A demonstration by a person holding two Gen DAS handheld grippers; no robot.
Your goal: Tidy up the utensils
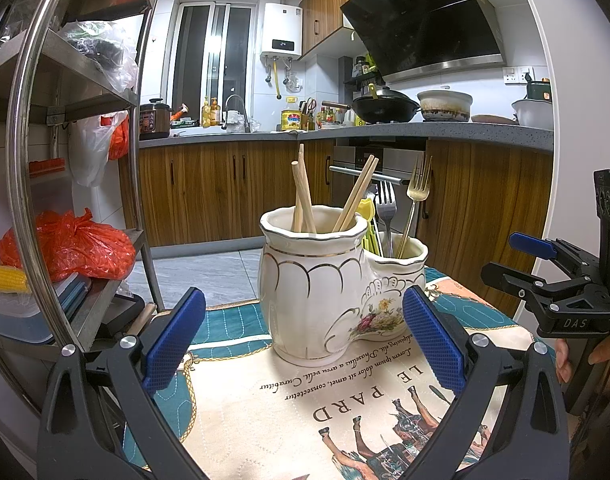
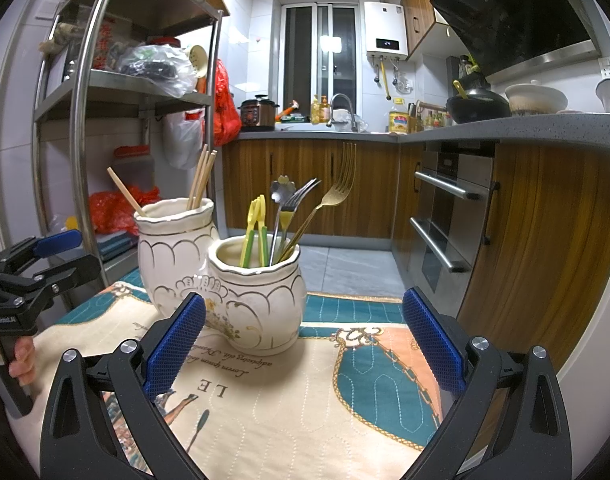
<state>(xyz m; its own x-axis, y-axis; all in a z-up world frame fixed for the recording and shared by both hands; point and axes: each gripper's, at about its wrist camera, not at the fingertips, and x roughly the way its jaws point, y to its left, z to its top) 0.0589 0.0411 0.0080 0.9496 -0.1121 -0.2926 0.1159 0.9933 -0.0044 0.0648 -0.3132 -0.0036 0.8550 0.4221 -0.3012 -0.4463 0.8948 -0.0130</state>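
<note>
Both tongs are spread wide and hold nothing. The left tongs hover low over the cloth on the bench, facing the holder head-on, with nothing between them and it. The right tongs hang just beside, aimed at the same holder from its other side.

The holder is a white ceramic twin pot, one tall cup joined to a shorter one, standing on the cloth. The tall cup holds chopsticks, about five sticks. The short cup holds two forks, one gold and one steel, a spoon and yellow-green plastic pieces.

Behind stand a steel rack with bags, and an oven.
</note>
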